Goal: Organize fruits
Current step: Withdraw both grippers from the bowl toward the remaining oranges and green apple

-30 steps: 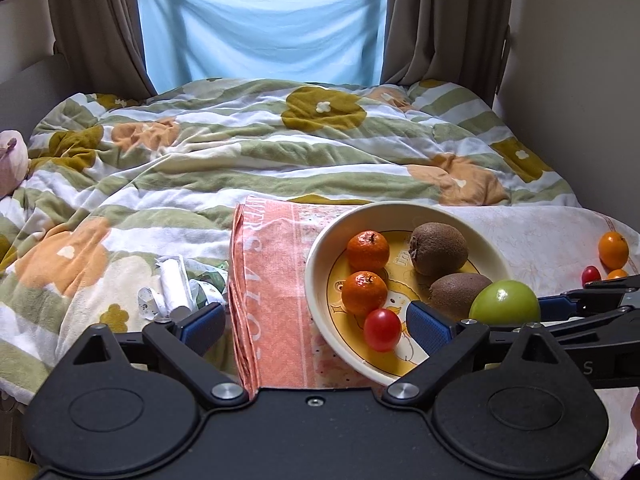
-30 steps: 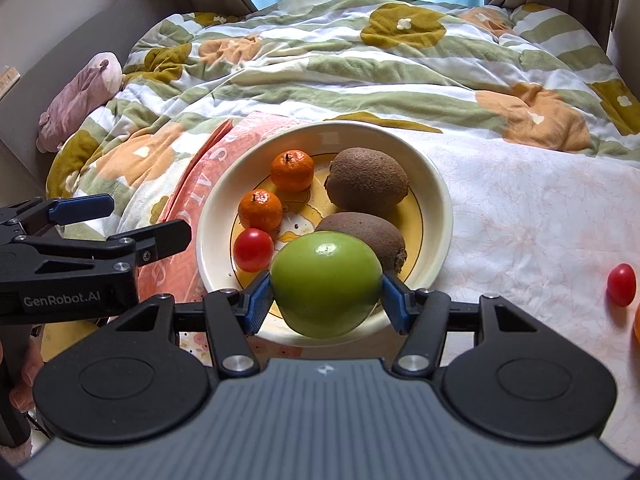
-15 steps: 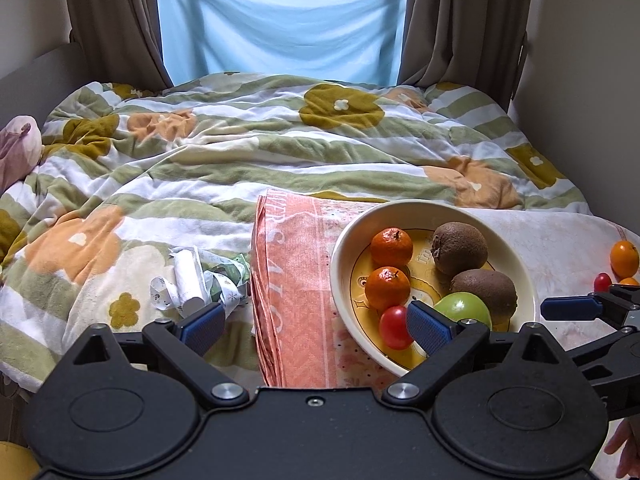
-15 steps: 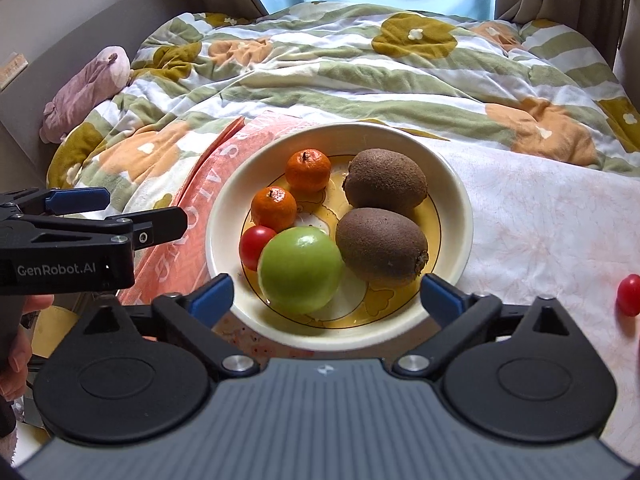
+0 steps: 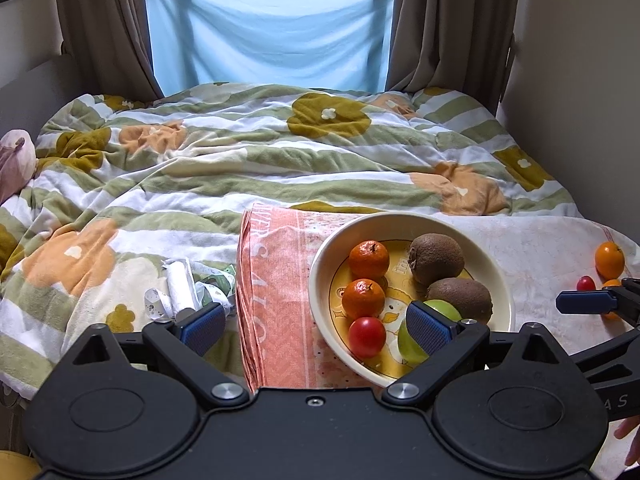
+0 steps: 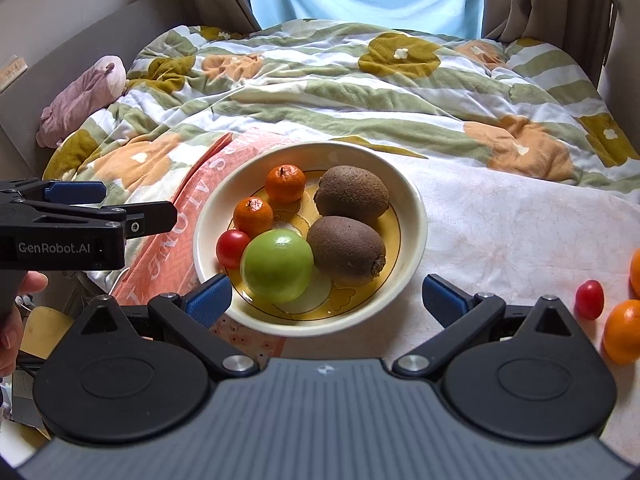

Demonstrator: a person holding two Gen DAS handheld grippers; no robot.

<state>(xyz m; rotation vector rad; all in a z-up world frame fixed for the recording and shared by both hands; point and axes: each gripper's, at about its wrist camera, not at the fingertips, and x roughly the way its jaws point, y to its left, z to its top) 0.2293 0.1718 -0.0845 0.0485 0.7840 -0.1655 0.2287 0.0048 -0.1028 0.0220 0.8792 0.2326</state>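
A cream bowl [image 6: 416,216] on the bed holds a green apple [image 6: 277,266], two kiwis [image 6: 352,198], two tangerines [image 6: 285,184] and a cherry tomato [image 6: 232,249]. My right gripper [image 6: 326,300] hangs open just in front of the bowl's near rim, clear of the apple and with nothing between its fingers. To the right on the white cloth lie another cherry tomato [image 6: 589,299] and two oranges [image 6: 624,330]. My left gripper [image 5: 316,328] is open and empty over the bowl's left side [image 5: 320,280]; its right pad hides part of the apple [image 5: 444,310].
A folded pink towel [image 5: 276,300] lies under the bowl's left edge. A white cloth [image 6: 520,232] covers the bed to the right. Crumpled paper [image 5: 180,292] sits on the flowered quilt [image 5: 240,160] at left, and a plush toy [image 6: 80,100] beyond. A wall stands at right.
My right gripper opened and let the green apple go into the bowl, then drew back and slightly up. The left gripper stayed nearly where it was.
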